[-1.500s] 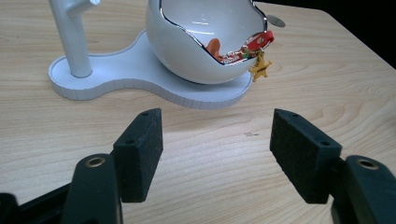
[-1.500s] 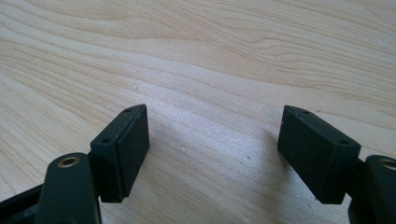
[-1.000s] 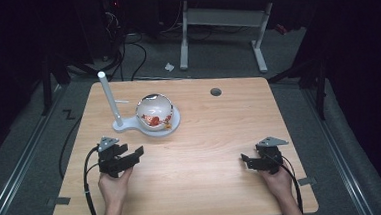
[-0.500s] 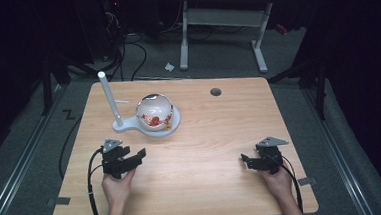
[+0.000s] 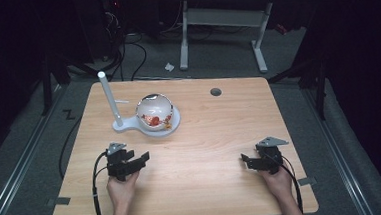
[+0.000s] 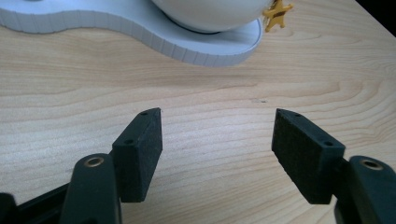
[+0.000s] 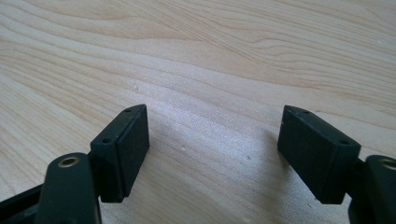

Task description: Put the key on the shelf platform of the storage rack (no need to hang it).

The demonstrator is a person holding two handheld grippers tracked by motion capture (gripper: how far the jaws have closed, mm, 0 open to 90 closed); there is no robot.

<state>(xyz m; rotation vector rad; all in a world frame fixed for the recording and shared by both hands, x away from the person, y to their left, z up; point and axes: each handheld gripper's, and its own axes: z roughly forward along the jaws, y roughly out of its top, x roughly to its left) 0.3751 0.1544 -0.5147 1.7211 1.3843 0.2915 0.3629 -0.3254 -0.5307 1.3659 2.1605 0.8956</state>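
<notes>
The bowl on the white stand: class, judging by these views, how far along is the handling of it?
Nothing looks done: the bowl sits on its white stand beside the upright post. In hand: the left gripper, jaws open, points toward the stand. Left: reaching and gripping the bowl. The right gripper is open over bare table.

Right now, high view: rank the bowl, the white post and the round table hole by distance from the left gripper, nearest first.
From the left gripper, jaws open, low on the table's left side:
1. Bowl, on the white stand's round end, just beyond the gripper.
2. White post, upright on the stand's left end, a little farther back.
3. Round table hole, far edge, right of centre, clearly farthest.
</notes>
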